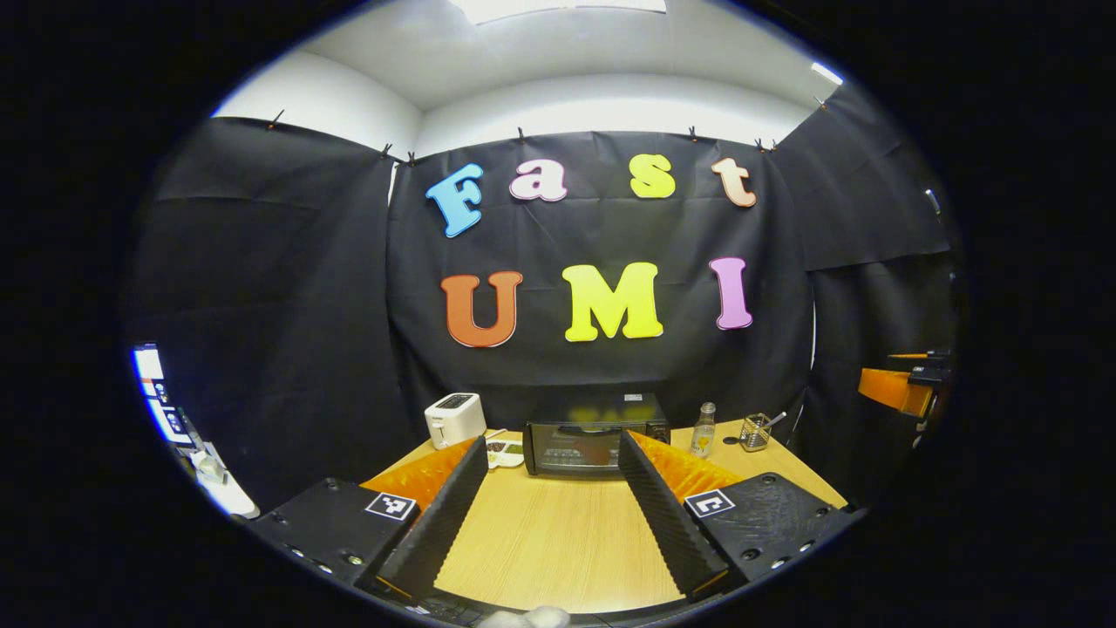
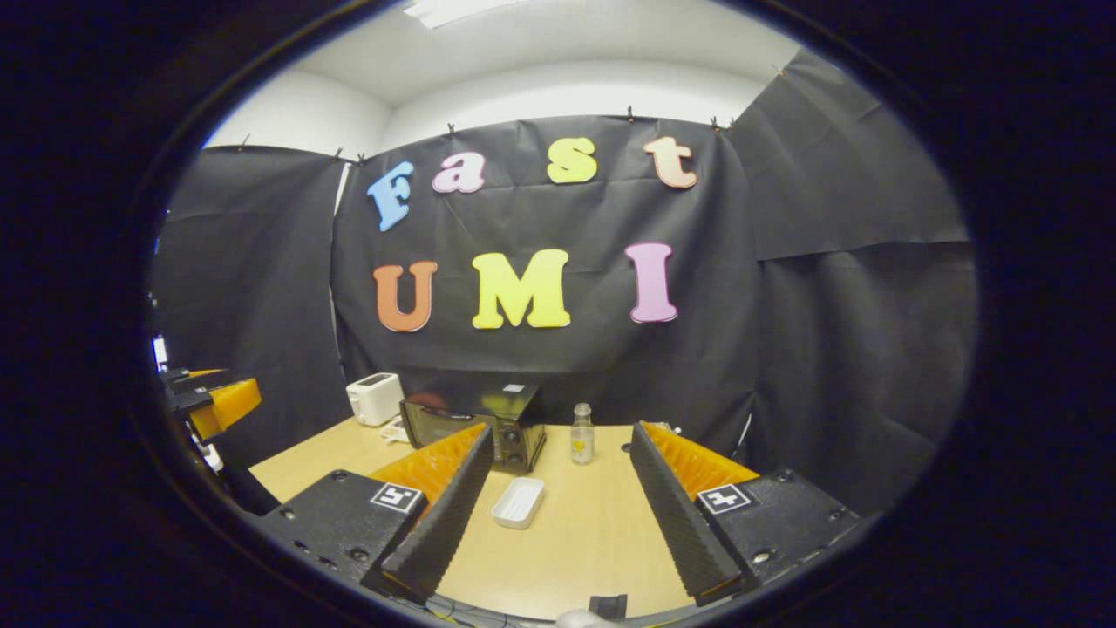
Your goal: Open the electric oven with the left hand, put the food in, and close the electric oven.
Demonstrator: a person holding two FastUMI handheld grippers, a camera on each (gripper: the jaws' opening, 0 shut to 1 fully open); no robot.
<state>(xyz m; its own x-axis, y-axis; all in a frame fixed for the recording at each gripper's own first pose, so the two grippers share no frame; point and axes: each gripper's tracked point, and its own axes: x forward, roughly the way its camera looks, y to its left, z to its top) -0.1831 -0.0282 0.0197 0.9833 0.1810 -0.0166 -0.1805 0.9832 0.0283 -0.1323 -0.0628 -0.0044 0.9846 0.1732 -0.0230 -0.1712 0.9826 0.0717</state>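
Note:
The black electric oven (image 1: 593, 445) stands at the back of the wooden table (image 1: 558, 541), its glass door closed. A small white plate of food (image 1: 506, 452) lies just left of it. My left gripper (image 1: 553, 439) is open, held back from the oven and aimed at its front, with nothing between its fingers. In the right gripper view the oven (image 2: 475, 423) sits left of centre. My right gripper (image 2: 561, 431) is open and holds nothing. An empty white rectangular dish (image 2: 518, 503) lies on the table between its fingers, nearer the left one.
A white toaster (image 1: 454, 419) stands left of the oven. To the right of the oven are a small clear bottle (image 1: 703, 430) and a glass cup (image 1: 755, 432) holding utensils. The bottle (image 2: 581, 434) stands beside the oven in the right gripper view. The other gripper (image 1: 907, 384) hangs at the far right.

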